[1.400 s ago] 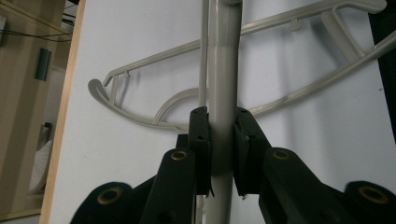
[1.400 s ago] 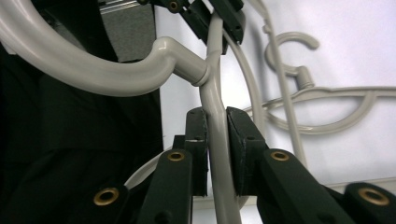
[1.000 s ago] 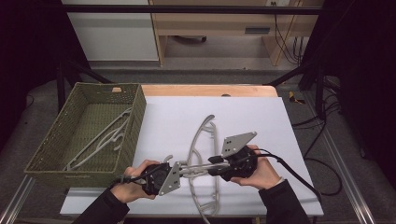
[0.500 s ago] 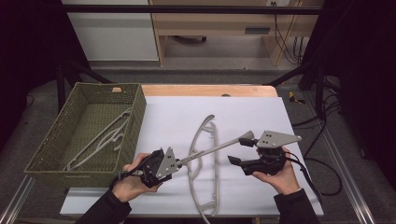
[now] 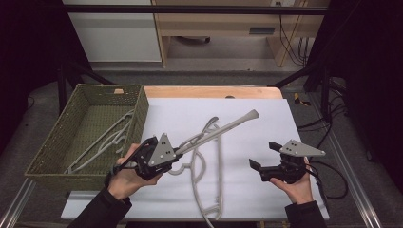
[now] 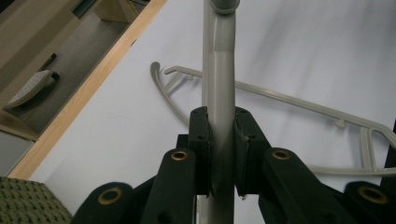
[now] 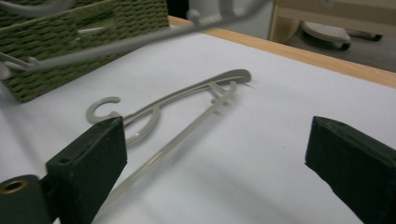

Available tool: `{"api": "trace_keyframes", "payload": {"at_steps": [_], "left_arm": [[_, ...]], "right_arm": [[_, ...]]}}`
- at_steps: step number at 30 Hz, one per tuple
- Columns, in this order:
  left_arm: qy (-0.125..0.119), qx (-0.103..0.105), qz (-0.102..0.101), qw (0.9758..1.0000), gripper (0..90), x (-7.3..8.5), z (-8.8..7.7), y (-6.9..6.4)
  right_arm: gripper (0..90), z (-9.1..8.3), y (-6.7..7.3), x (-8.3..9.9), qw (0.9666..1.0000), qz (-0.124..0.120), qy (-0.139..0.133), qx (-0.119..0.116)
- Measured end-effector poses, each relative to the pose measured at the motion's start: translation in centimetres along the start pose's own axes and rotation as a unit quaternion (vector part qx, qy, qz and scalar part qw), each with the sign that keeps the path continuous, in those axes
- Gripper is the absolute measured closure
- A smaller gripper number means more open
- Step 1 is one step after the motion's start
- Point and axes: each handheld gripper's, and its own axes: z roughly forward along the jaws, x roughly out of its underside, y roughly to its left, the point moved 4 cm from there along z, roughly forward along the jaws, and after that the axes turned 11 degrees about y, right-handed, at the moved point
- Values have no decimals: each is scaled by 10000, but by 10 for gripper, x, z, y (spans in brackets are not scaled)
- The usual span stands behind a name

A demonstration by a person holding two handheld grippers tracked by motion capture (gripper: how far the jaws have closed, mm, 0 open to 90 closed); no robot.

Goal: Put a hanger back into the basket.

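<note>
Grey hanger (image 5: 216, 130): from the high view I see my left gripper (image 5: 177, 151) holding it tilted above the bench (image 5: 294, 118). Left gripper view: pads clamped on its arm (image 6: 219, 107). Right gripper view: right gripper (image 7: 215, 154) just opened, nothing between.

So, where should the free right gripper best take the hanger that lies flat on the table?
Probably the hanger on the table by its long straight bar, from above with the right gripper's fingers across it: the bar is thin, flat on the white sheet.
</note>
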Motion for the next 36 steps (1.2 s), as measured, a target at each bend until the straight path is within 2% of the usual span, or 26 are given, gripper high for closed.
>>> {"api": "trace_keyframes", "payload": {"at_steps": [1, 5, 9, 13, 19, 20, 26, 30, 36], "left_arm": [[-39, -3, -38, 10000, 797, 0, -2, 1], [-29, -104, -144, 9998, 797, 0, -15, 11], [-78, -151, -221, 9996, 797, 1, -29, 23], [-111, -264, -350, 9990, 797, 2, -47, 39], [-67, -559, -486, 9972, 797, 9, -72, 65], [-107, -623, -578, 9963, 797, 12, -76, 69], [4, -919, -772, 9928, 797, 32, -89, 93], [140, -1096, -925, 9896, 797, 51, -91, 106], [295, -1237, -1139, 9853, 797, 77, -90, 124]], "right_arm": [[37, 0, -3, 2, 9999, 60, 1, 97], [33, 2, -8, 8, 9996, 169, 33, 244], [33, 4, -10, 11, 9992, 260, 75, 277], [33, 4, -9, 11, 9993, 238, 48, 277], [30, 6, -8, 12, 9994, 230, 94, 257], [30, 6, -8, 12, 9994, 235, 91, 253], [29, 7, -8, 12, 9995, 216, 106, 226], [29, 7, -8, 12, 9995, 235, 94, 212], [29, 8, -7, 11, 9994, 298, 84, 173]]}}
